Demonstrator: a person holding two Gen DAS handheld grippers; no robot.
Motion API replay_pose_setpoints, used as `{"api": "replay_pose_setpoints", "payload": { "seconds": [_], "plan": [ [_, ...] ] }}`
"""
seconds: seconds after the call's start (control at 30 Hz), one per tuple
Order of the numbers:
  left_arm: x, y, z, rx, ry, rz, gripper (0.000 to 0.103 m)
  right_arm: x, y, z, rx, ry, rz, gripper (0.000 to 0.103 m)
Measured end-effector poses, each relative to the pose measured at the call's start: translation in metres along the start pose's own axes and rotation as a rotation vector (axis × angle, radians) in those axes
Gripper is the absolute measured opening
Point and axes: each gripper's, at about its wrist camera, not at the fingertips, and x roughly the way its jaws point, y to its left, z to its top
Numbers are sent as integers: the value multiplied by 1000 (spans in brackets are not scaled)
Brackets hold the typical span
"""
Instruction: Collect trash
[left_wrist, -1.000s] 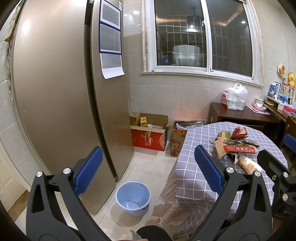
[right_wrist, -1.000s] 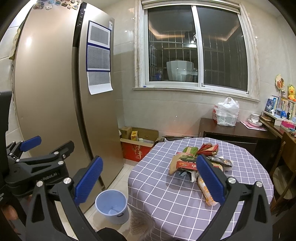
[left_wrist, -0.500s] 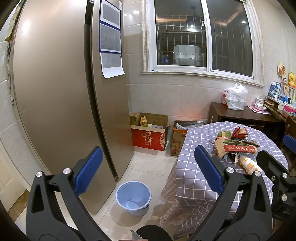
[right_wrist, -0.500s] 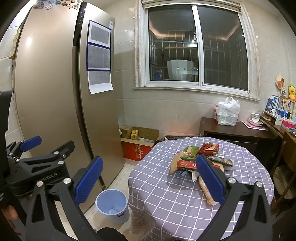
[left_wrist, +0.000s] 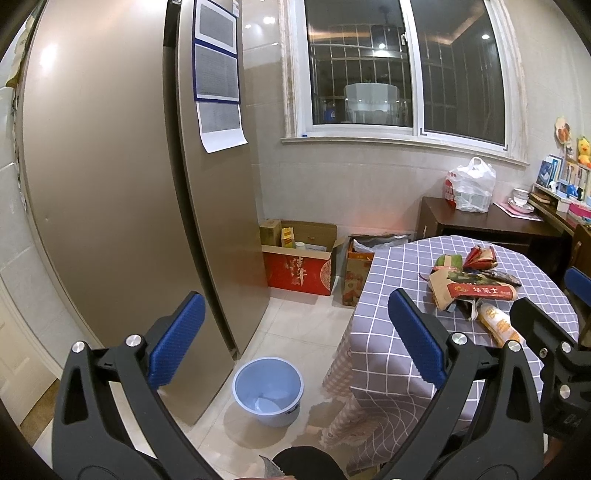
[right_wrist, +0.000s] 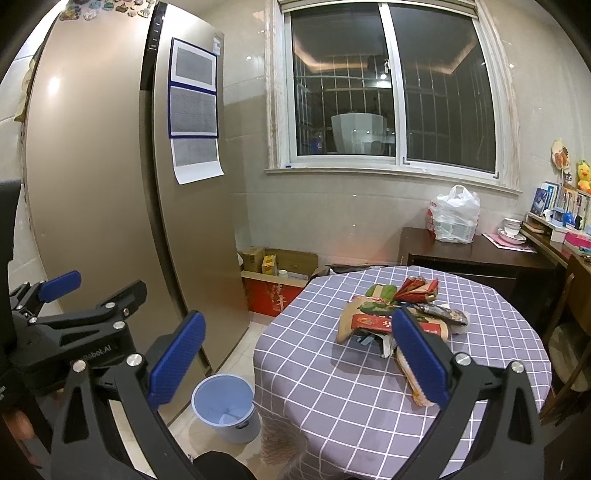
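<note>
Trash (right_wrist: 399, 325): crumpled wrappers heaped together

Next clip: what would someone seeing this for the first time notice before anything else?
A heap of snack wrappers lies mid-table on the purple checked tablecloth. A light blue bin stands on the floor between that table and the tall bronze fridge. The left gripper and right gripper are both open and hold nothing.
</note>
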Motion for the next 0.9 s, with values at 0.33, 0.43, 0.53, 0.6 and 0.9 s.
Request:
{"api": "replay_pose_setpoints", "payload": {
  "seconds": [0.33, 0.43, 0.53, 0.6, 0.9],
  "plan": [
    [13, -17, 0, 34, 32, 0, 97, 16, -18, -5, 40, 44, 20, 99],
    [20, -25, -3, 53, 50, -1, 97, 25, -28, -12, 54, 69, 16, 99],
    [30, -37, -6, 74, 78, -9, 97, 34, -43, -20, 74, 95, 3, 99],
    [39, -49, -9, 97, 101, -15, 97, 39, -55, -26, 92, 115, -10, 99],
    [90, -112, -43, 195, 283, -141, 97, 63, -132, -68, 205, 220, -134, 99]
  ]
}}
